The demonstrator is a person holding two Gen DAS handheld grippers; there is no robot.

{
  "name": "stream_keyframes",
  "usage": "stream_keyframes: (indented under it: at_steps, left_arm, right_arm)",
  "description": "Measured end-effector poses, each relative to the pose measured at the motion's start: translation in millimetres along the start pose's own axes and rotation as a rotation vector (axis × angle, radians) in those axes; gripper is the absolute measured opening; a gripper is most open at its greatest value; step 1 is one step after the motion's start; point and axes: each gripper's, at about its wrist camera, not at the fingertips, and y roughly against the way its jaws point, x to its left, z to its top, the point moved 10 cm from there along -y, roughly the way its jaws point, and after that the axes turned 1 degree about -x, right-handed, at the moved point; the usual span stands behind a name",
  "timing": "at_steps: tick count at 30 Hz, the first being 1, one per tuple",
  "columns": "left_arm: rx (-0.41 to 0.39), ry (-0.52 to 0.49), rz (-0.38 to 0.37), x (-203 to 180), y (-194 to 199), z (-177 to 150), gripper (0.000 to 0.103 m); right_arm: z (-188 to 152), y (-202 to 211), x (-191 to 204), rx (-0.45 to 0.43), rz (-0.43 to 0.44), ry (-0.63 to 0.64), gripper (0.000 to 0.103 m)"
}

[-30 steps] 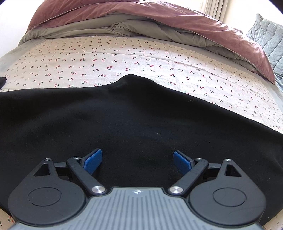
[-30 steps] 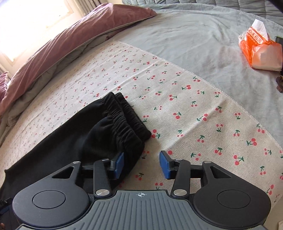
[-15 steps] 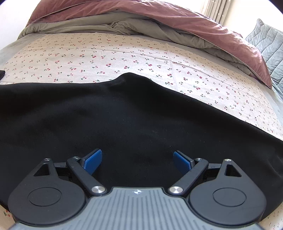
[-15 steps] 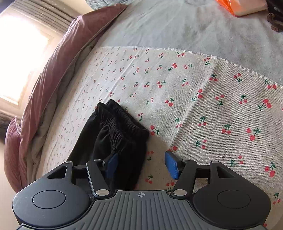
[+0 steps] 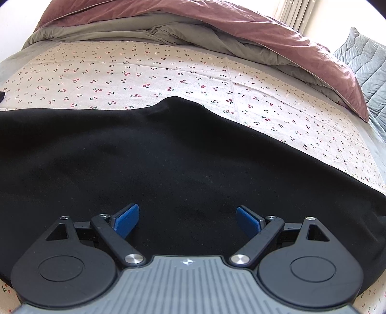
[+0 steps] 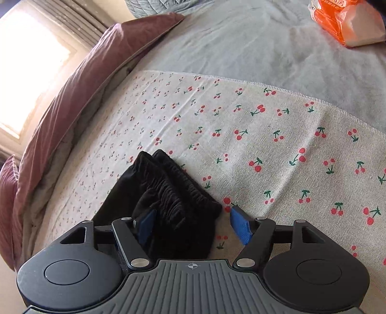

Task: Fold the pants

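Note:
Black pants (image 5: pixel 168 164) lie spread flat on a cherry-print cloth (image 5: pixel 144 79) on the bed. In the left wrist view my left gripper (image 5: pixel 187 218) is open, low over the middle of the black fabric, holding nothing. In the right wrist view the gathered elastic waistband (image 6: pixel 173 193) of the pants lies bunched at the cloth's near part. My right gripper (image 6: pixel 193 222) is open and straddles the waistband corner, left pad over the fabric, right pad over the bare cloth.
A mauve and grey duvet (image 5: pixel 217 26) is heaped along the far side of the bed. A grey quilted blanket (image 6: pixel 265 43) lies beyond the cloth's stitched edge, with an orange tissue pack (image 6: pixel 347 21) on it. A bright window (image 6: pixel 26 72) is at left.
My right gripper has opened wider and moved so that the waistband corner now lies between its fingers. My left gripper has stayed open and drifted slightly over the pants.

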Motion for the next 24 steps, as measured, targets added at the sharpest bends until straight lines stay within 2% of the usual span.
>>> stream_keyframes:
  at_steps: [6, 11, 14, 15, 16, 18, 24]
  left_arm:
    - [-0.006, 0.013, -0.005, 2.1, 2.2, 2.0, 0.088]
    - [-0.008, 0.007, -0.013, -4.2, 1.8, 1.5, 0.088]
    - [-0.009, -0.016, -0.014, -9.4, -0.4, -1.0, 0.088]
    - [-0.006, -0.027, -0.012, -10.8, -1.5, -2.8, 0.088]
    - [-0.002, -0.035, -0.009, -11.7, -2.5, -4.1, 0.088]
    - [-0.005, -0.047, -0.005, -11.9, -2.5, -4.8, 0.088]
    - [-0.004, -0.031, -0.012, -8.1, -0.6, -4.3, 0.088]
  right_arm:
    - [5.9, -1.7, -0.5, -0.022, 0.012, -0.032, 0.069]
    - [2.3, -0.4, 2.3, -0.001, 0.079, -0.077, 0.069]
    - [-0.8, -3.9, 9.0, -0.007, 0.049, -0.01, 0.067]
    - [-1.0, -5.8, 11.5, -0.018, 0.021, 0.032, 0.061]
    - [-1.8, -7.3, 12.5, -0.025, -0.012, 0.065, 0.048]
    - [-4.3, -8.0, 15.9, -0.035, -0.073, 0.133, 0.039]
    - [-5.0, 5.6, 28.4, -0.085, -0.089, 0.162, 0.027]
